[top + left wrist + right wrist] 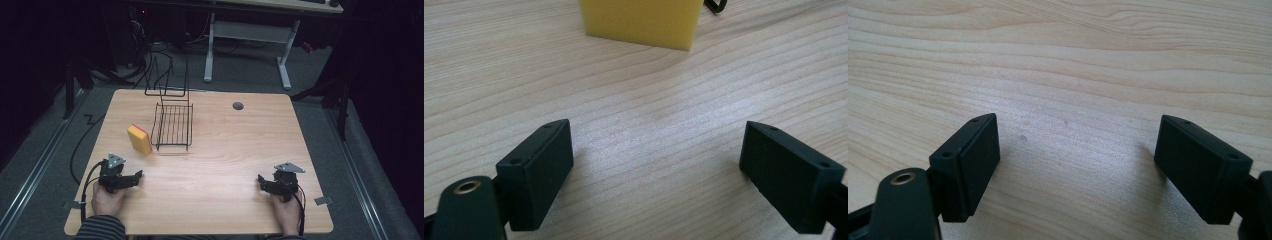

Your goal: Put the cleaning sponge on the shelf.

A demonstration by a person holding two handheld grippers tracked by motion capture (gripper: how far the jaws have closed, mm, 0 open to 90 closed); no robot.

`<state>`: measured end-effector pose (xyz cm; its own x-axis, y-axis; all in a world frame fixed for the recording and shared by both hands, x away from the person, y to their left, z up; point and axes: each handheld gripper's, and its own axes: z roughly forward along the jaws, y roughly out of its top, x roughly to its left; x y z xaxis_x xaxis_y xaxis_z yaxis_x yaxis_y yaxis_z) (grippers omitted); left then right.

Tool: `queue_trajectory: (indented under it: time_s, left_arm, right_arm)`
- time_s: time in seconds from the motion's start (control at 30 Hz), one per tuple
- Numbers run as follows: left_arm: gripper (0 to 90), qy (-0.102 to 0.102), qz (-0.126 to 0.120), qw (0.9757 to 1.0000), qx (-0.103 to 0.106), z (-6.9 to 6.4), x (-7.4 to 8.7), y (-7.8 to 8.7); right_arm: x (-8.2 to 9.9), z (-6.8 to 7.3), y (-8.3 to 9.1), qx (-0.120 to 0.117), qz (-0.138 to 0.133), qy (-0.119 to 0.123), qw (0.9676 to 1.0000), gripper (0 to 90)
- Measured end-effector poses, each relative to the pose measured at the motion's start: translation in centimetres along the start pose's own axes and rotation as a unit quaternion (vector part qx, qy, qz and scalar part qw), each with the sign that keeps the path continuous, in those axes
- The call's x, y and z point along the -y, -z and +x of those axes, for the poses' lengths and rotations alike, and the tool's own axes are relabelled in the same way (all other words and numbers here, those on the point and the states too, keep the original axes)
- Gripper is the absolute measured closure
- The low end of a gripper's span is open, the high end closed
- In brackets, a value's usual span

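Note:
A yellow sponge [139, 139] with an orange-red side lies on the wooden table [220, 150], just left of a black wire rack [173, 125]. My left gripper [131, 178] rests near the table's front left, a short way in front of the sponge. In the left gripper view its jaws [656, 135] stand open over bare wood, with the sponge [644, 22] ahead of them at the top edge. My right gripper [265, 184] sits at the front right, far from both things. Its jaws [1078, 125] are open with only table between them.
A taller wire frame [167, 80] stands at the table's far edge behind the rack. A dark round cable hole [238, 105] is at the back right of the tabletop. Beyond the table a white desk frame [247, 45] stands on the grey floor.

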<state>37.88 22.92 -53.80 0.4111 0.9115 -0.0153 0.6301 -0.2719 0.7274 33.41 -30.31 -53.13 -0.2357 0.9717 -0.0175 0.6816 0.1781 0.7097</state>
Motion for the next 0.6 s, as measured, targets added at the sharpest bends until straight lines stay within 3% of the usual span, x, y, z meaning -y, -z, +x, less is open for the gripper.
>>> queue_trajectory:
  time_s: [0.6]
  left_arm:
    - [14.7,0.009,0.0,0.9999,-0.009,-0.28,-0.05,-0.04]
  right_arm:
    - [0.0,0.0,0.0,0.0,0.0,0.0,1.0,18.4]
